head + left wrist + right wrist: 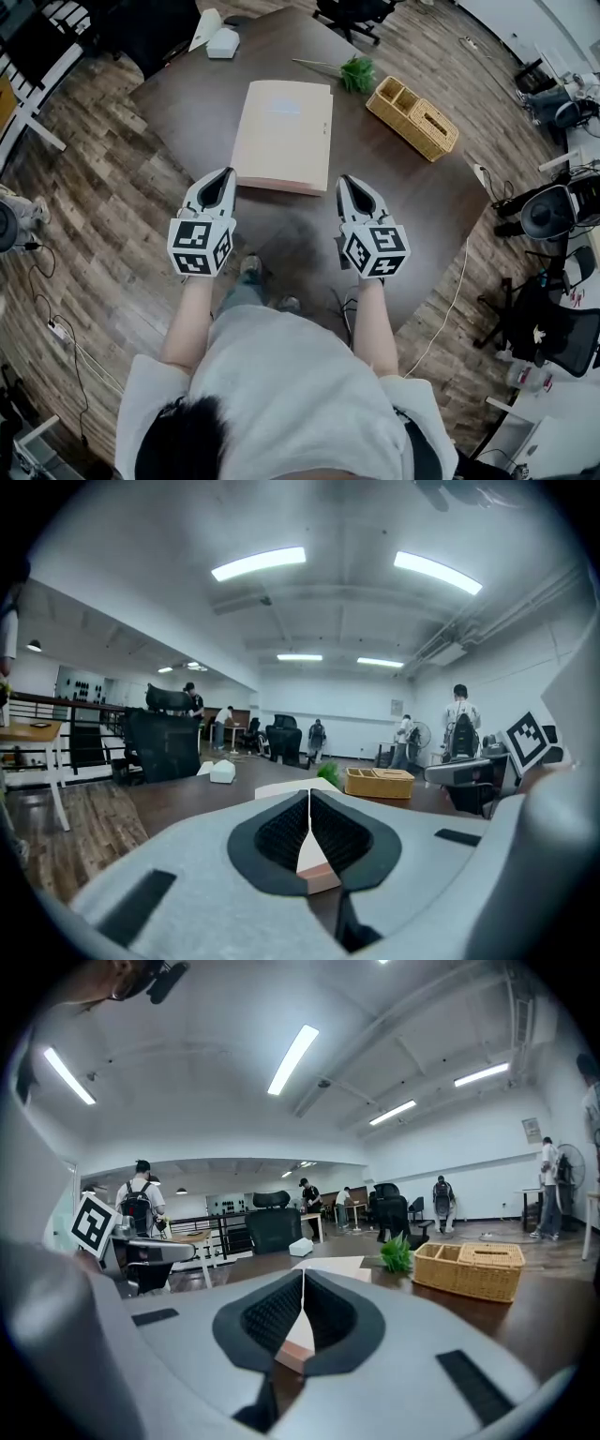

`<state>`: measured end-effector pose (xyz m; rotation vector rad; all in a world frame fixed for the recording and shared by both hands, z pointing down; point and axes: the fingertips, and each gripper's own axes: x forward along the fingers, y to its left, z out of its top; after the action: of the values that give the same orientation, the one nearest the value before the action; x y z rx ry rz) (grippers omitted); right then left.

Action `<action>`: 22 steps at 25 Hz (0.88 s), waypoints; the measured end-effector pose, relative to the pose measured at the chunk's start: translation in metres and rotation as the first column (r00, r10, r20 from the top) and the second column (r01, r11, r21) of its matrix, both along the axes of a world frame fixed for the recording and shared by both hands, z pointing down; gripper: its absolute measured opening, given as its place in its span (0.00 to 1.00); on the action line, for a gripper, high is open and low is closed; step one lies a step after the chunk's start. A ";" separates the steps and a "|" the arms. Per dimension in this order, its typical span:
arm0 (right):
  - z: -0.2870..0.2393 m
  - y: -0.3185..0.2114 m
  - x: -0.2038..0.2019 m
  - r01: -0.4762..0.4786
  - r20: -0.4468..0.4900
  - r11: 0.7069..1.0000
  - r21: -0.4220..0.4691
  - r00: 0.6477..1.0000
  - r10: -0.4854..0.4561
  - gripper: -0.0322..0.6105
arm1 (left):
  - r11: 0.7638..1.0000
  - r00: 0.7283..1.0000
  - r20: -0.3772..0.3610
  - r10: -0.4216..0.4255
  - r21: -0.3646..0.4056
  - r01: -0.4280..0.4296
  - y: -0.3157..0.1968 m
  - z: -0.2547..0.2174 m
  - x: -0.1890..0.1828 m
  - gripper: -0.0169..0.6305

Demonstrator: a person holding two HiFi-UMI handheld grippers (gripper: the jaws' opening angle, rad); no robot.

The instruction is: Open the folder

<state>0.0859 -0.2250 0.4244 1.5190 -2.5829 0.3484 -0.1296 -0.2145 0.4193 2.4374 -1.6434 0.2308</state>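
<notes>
We note left gripper (227, 175) and right gripper (348, 181) both closed, empty, near the shut folder (283, 134) on the table (187, 103).

My head camera looks steeply down on the folder (281, 136) from well above. The camera on my left gripper (223, 176) rides low, just short of the folder's near edge, facing almost level across it. The one on my right gripper (349, 181) does the same. All three views share the folder and, beyond it, the wicker basket (412, 117) and small plant (356, 73).
</notes>
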 end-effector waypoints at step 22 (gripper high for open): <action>-0.084 0.079 0.020 0.013 0.005 0.975 0.224 1.000 -0.015 0.07 | 0.966 0.998 -0.039 -0.039 0.254 0.048 0.094 -0.105 0.013 0.05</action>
<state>0.1061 -0.1461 0.3406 1.5670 -2.7145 0.0617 -0.1168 -0.1204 0.3148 2.5653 -1.8100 -0.0314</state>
